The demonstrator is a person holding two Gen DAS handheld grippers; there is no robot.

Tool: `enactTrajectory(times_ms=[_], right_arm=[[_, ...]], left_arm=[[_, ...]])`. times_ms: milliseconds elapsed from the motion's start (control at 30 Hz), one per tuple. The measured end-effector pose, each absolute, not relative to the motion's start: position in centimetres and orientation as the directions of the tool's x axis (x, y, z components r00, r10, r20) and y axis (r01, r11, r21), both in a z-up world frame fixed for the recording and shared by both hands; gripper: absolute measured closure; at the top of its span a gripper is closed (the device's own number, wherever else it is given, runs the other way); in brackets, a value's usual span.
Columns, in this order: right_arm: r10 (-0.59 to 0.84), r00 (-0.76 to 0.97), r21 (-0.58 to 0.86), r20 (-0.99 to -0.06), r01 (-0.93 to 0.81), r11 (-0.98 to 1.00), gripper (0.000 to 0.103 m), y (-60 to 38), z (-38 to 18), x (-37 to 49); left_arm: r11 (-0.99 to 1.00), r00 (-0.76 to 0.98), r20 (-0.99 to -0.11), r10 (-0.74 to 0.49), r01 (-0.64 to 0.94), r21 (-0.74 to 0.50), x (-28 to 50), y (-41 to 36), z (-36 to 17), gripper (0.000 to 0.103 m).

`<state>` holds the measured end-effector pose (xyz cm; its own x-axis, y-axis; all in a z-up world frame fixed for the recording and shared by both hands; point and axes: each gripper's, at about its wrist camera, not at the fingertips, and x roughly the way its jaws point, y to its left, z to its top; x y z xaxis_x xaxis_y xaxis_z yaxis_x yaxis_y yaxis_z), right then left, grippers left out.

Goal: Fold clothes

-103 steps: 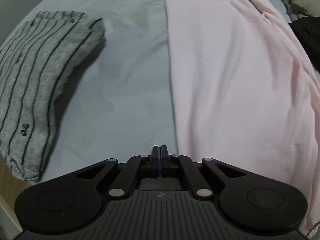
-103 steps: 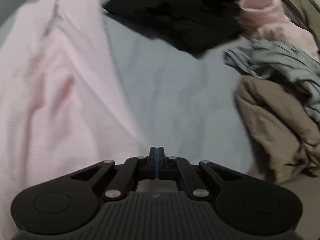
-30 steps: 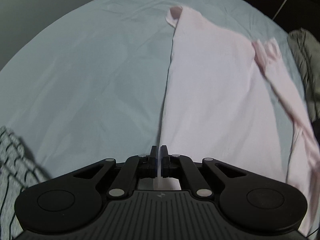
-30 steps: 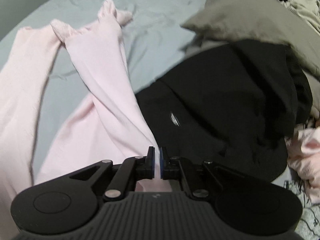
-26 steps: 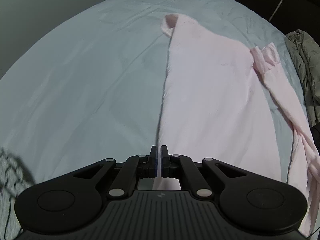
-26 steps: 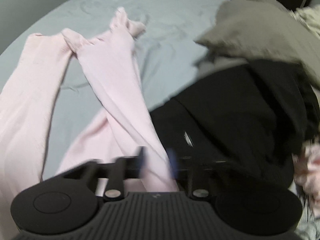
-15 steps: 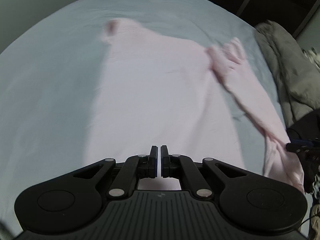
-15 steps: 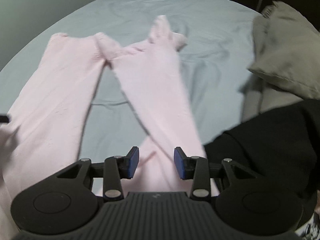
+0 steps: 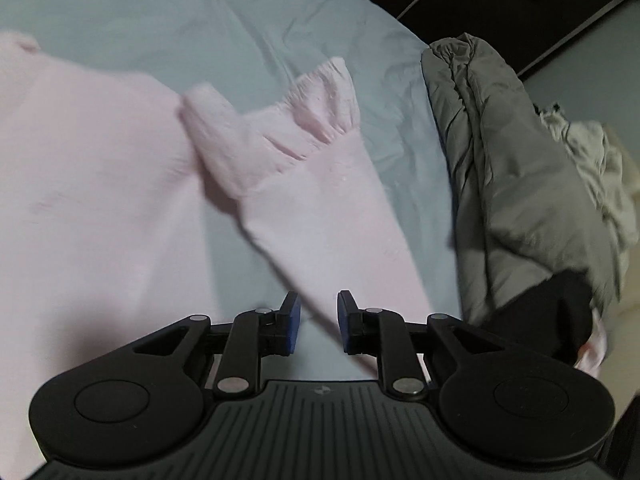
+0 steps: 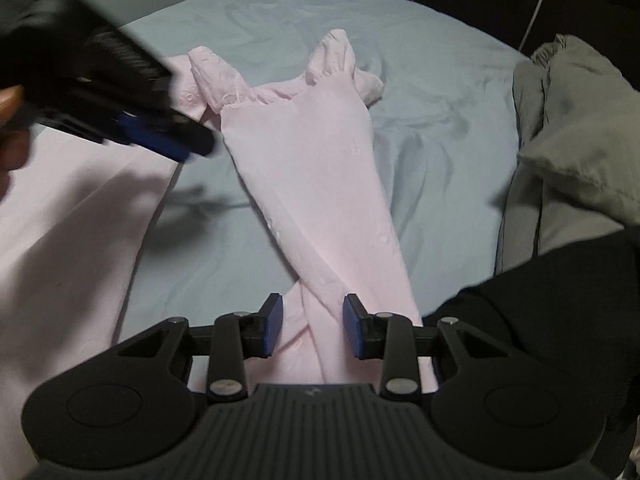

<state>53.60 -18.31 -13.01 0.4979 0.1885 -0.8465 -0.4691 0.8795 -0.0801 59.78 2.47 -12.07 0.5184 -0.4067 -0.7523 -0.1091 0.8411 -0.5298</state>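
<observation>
A pale pink long-sleeved garment lies on the blue bed sheet. Its body is spread at the left, and one sleeve runs toward me, its ruffled cuff at the far end. My left gripper hovers over the near part of that sleeve with its jaws opening, and no cloth is pressed between the pads. In the right wrist view the left gripper is a blur above the garment's body. My right gripper straddles the sleeve; its jaws are closing slightly and the pads stand clear of the cloth.
A grey quilt or pillow lies along the right of the bed, also showing as grey bedding in the right wrist view. A black garment sits at the near right, close to the sleeve. A person's hand holds the left gripper.
The left gripper swept right from the garment's left edge to the sleeve, and its jaws parted and dropped the cloth. The right gripper let go of the sleeve and sank a little.
</observation>
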Motion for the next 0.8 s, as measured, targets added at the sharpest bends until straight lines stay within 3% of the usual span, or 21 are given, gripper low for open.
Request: enactTrajectory(times_ms=[333, 567, 600, 667, 733, 767, 800], right_arm=[[0.236, 0.526, -0.074, -0.817, -0.501, 0.862, 0.066, -19.0, -12.6, 53.0], [0.211, 0.520, -0.134, -0.828, -0.549, 0.825, 0.067, -18.4, -14.1, 53.4], [0.209, 0.519, -0.137, -0.829, -0.550, 0.824, 0.069, -18.4, -14.3, 53.5], [0.202, 0.511, -0.133, -0.836, -0.545, 0.828, 0.093, -18.6, -14.5, 53.7], [0.203, 0.504, -0.121, -0.839, -0.538, 0.834, 0.097, -18.9, -14.6, 53.9], [0.213, 0.506, -0.112, -0.836, -0.537, 0.836, 0.098, -19.1, -14.4, 53.8], [0.222, 0.510, -0.105, -0.831, -0.536, 0.838, 0.098, -19.3, -14.2, 53.7]], left_arm=[[0.772, 0.525, -0.782, -0.338, -0.321, -0.549, 62.1, 3.3, -15.7, 0.086], [0.732, 0.553, -0.765, -0.330, -0.362, -0.577, 60.6, 3.6, -15.8, 0.084], [0.724, 0.554, -0.762, -0.335, -0.366, -0.584, 60.6, 3.7, -16.0, 0.083], [0.691, 0.568, -0.744, -0.352, -0.379, -0.616, 60.9, 4.1, -16.2, 0.083], [0.642, 0.590, -0.708, -0.387, -0.379, -0.666, 61.5, 4.3, -16.5, 0.084], [0.634, 0.600, -0.697, -0.392, -0.372, -0.677, 61.7, 4.3, -16.4, 0.103], [0.645, 0.614, -0.694, -0.377, -0.364, -0.672, 61.9, 4.2, -15.9, 0.103]])
